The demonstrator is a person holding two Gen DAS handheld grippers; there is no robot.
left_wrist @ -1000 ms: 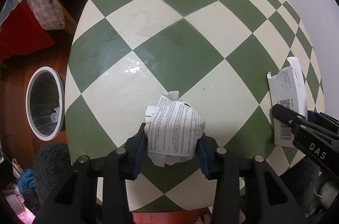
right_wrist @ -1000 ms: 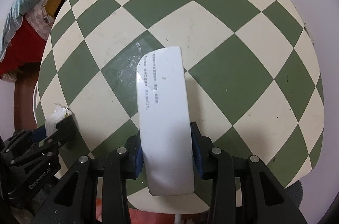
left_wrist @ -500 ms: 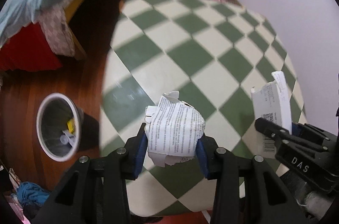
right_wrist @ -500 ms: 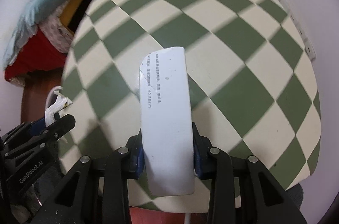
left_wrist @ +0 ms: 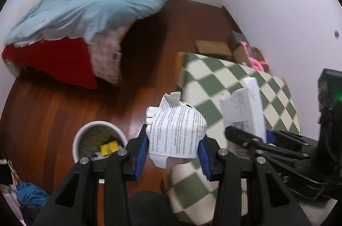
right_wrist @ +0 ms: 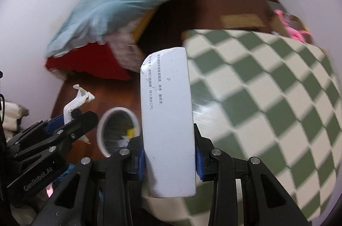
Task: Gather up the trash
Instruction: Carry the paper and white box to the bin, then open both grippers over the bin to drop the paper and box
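White paper [left_wrist: 176, 131] is clamped in the left tongs [left_wrist: 174, 153], a carton [right_wrist: 168, 123] in the right [right_wrist: 168, 159], with the bin [left_wrist: 85, 131] below-left, neither yet dropped.

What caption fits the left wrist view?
Left gripper carries crumpled printed paper toward the white bin on the wooden floor.

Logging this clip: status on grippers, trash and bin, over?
Left gripper shut on crumpled paper. Right gripper shut on white box. Bin open on floor, nothing blocking.
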